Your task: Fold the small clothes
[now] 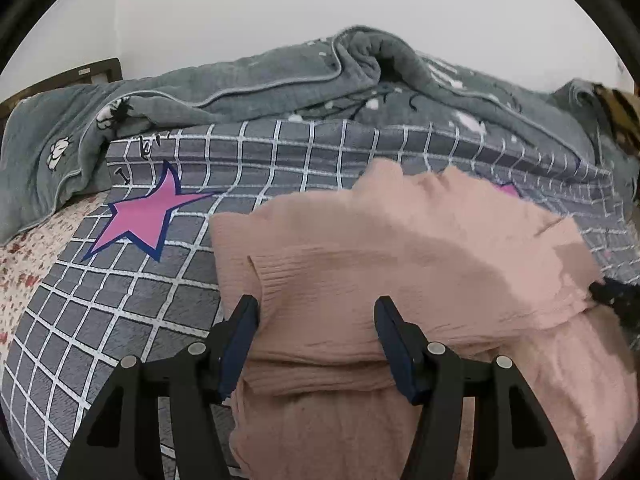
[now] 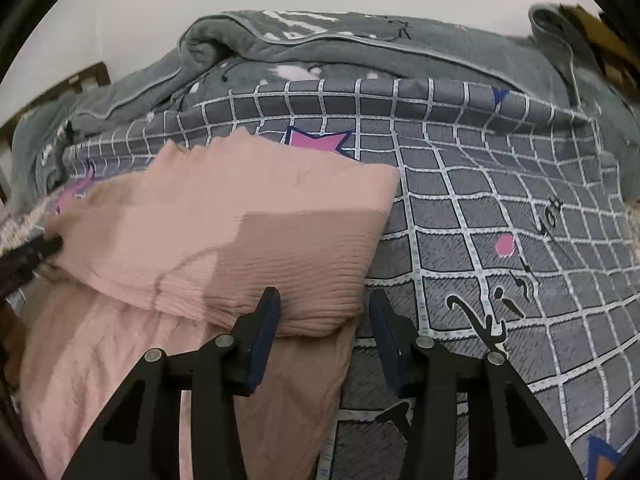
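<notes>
A pink ribbed garment (image 1: 400, 248) lies on the grey checked bedsheet (image 1: 132, 300), its upper part folded over the lower part. My left gripper (image 1: 316, 304) is open, its jaws spread over the folded layer near the garment's left edge. In the right wrist view the same garment (image 2: 224, 220) fills the left half. My right gripper (image 2: 324, 300) is open, its jaws either side of the fold's lower right corner. Each gripper's tip shows at the edge of the other's view: the right one (image 1: 612, 296) and the left one (image 2: 40, 250).
A rumpled grey blanket (image 1: 280, 80) is heaped along the back of the bed against a white wall. The checked sheet (image 2: 500, 240) has pink stars (image 1: 140, 216) and black lettering. A floral quilt (image 1: 24, 264) shows at the left, with a dark wooden headboard (image 1: 100, 70).
</notes>
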`<state>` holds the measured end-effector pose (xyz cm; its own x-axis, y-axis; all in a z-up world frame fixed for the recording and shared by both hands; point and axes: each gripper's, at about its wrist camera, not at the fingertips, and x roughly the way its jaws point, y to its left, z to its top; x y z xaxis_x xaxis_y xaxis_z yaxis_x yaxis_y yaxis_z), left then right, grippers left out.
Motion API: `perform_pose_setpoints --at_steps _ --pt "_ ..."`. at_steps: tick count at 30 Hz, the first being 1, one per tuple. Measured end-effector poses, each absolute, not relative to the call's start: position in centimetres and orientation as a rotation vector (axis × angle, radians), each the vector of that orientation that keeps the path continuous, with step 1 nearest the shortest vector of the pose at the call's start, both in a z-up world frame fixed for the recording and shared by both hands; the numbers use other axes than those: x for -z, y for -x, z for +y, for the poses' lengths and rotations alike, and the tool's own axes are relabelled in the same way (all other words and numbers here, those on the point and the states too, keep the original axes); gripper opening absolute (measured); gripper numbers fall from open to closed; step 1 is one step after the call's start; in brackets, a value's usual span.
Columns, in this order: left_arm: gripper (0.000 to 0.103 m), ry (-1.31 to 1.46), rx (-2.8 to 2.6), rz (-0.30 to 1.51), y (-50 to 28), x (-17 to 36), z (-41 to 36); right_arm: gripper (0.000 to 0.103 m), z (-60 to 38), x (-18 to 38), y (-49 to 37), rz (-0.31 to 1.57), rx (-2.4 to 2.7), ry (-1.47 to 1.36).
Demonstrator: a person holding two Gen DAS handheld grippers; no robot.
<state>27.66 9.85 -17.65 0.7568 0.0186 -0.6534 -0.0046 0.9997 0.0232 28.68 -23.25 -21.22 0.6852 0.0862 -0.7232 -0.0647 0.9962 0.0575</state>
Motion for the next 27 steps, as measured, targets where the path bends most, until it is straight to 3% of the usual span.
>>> perform_pose_setpoints --at_steps 17,21,27 --pt "0.060 -0.025 -0.017 0.748 -27.9 18.3 9.6 0.046 -22.7 21.4 -28.5 0.830 -0.083 0.008" --pt "0.069 -0.024 -0.036 0.753 -28.1 18.5 9.8 0.049 -22.7 21.4 -28.4 0.829 -0.076 0.002" --pt "0.074 0.045 -0.022 0.770 -28.3 18.8 11.1 0.052 -22.8 21.4 -28.2 0.825 -0.077 -0.009"
